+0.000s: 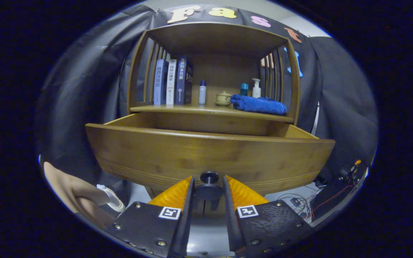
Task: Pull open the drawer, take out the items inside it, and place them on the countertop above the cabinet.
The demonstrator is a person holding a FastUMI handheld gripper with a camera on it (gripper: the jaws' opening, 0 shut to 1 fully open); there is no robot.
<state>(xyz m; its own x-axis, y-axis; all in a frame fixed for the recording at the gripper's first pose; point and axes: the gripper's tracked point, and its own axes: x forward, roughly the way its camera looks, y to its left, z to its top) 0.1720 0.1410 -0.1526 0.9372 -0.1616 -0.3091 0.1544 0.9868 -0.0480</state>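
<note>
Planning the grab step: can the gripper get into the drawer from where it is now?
Probably not yet. The gripper has its fingers closed around the drawer knob, low on the drawer front. The drawer is pulled out and open on top, but the tall front hides its contents; it must release and rise over it.

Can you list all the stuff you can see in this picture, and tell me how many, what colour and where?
brown wooden cabinet: one, beyond the fingers.
pulled-out wooden drawer: one, brown, just ahead of the fingers.
dark round drawer knob: one, between the fingers.
upright books: three, blue and white, countertop's left.
small white bottle with blue cap: one, right of the books.
small beige lidded pot: one, mid-countertop.
folded blue towel: one, countertop's right.
teal-capped jar: one, behind the towel.
white pump bottle: one, beside the jar.
tangled wires: several, floor, lower right.
gripper: one; fingers either side of the knob, contact unclear.
</note>
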